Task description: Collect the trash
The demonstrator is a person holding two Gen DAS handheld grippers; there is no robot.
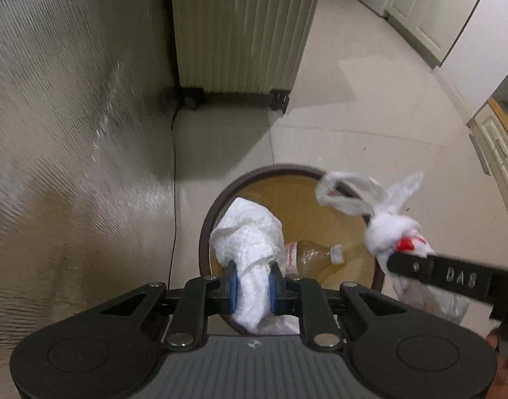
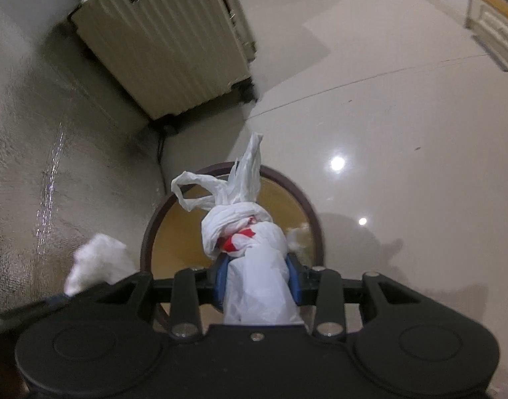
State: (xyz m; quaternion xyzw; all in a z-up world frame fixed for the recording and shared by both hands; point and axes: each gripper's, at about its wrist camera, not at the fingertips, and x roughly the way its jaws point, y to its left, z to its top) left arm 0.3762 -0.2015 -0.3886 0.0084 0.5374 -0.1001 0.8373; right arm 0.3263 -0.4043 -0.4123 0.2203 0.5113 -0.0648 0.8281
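Pinching a crumpled paper towel (image 1: 250,242) between its blue pads, the left gripper (image 1: 253,287) hangs over the round bin (image 1: 220,199), where a plastic bottle (image 1: 312,254) lies; beside it, the right gripper (image 2: 258,281) clamps a knotted white plastic bag (image 2: 250,249) above the same bin.

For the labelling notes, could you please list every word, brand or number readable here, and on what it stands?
"DAS", mirrored: raised letters on the right gripper's black finger.
Red script on the plastic bottle's label, in the bin: too blurred to read.
Red print on the knotted plastic bag: no letters legible.
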